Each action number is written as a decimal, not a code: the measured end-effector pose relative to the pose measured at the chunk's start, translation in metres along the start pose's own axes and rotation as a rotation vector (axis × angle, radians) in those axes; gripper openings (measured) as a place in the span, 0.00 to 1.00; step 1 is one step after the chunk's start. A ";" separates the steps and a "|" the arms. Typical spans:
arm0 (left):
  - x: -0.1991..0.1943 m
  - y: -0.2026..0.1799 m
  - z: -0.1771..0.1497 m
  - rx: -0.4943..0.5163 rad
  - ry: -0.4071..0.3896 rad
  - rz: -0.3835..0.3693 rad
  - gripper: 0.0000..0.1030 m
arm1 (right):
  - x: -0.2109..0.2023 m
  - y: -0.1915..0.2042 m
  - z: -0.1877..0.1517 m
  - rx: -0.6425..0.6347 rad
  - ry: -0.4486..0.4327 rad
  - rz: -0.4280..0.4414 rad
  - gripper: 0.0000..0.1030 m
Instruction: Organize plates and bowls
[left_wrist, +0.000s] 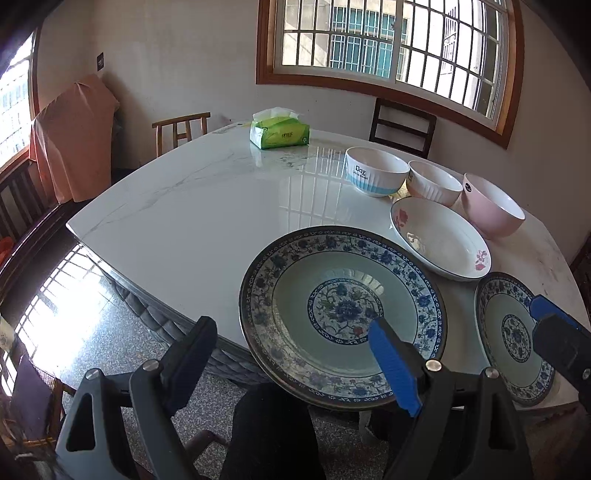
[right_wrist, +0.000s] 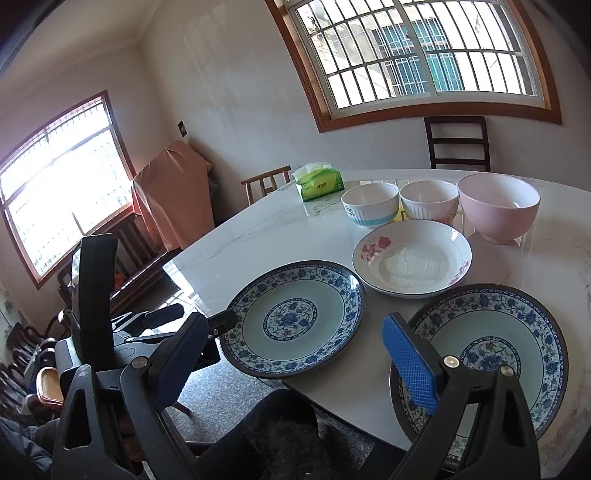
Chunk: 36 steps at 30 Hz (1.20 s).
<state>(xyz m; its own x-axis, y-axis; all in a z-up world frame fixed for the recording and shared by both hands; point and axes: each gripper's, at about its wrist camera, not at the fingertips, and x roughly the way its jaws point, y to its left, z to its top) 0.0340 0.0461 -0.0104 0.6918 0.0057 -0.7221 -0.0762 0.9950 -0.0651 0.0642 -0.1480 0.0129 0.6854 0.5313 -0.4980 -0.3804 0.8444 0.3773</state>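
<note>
Left wrist view: white marble-look bench (left_wrist: 192, 206) carries everything. Two blue-and-white floral porcelain plates lie at its near edge: left plate (left_wrist: 341, 317) overhangs the edge, right plate (right_wrist: 484, 350) just beside it. White shallow dish with red flowers (right_wrist: 412, 258) sits behind them; three bowls in a row beyond: pink bowl (right_wrist: 498, 210), ribbed cream bowl (right_wrist: 428, 201), white blue-banded bowl (right_wrist: 369, 203). Left hand-held gripper (left_wrist: 291, 354): fingers apart, nothing between. Right hand-held gripper (right_wrist: 295, 354): fingers apart, empty.
</note>
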 end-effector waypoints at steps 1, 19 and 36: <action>0.004 0.002 0.001 -0.004 0.011 -0.002 0.84 | 0.005 -0.003 0.002 0.012 0.015 0.003 0.87; 0.058 0.029 0.012 -0.064 0.142 -0.079 0.83 | 0.082 -0.025 0.008 0.079 0.207 -0.028 0.74; 0.083 0.042 0.016 -0.076 0.238 -0.073 0.34 | 0.130 -0.043 0.005 0.163 0.340 -0.046 0.59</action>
<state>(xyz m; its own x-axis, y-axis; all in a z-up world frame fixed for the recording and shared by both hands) 0.0998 0.0904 -0.0623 0.5094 -0.0988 -0.8548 -0.0923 0.9814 -0.1684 0.1729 -0.1159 -0.0644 0.4435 0.5086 -0.7380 -0.2315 0.8605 0.4539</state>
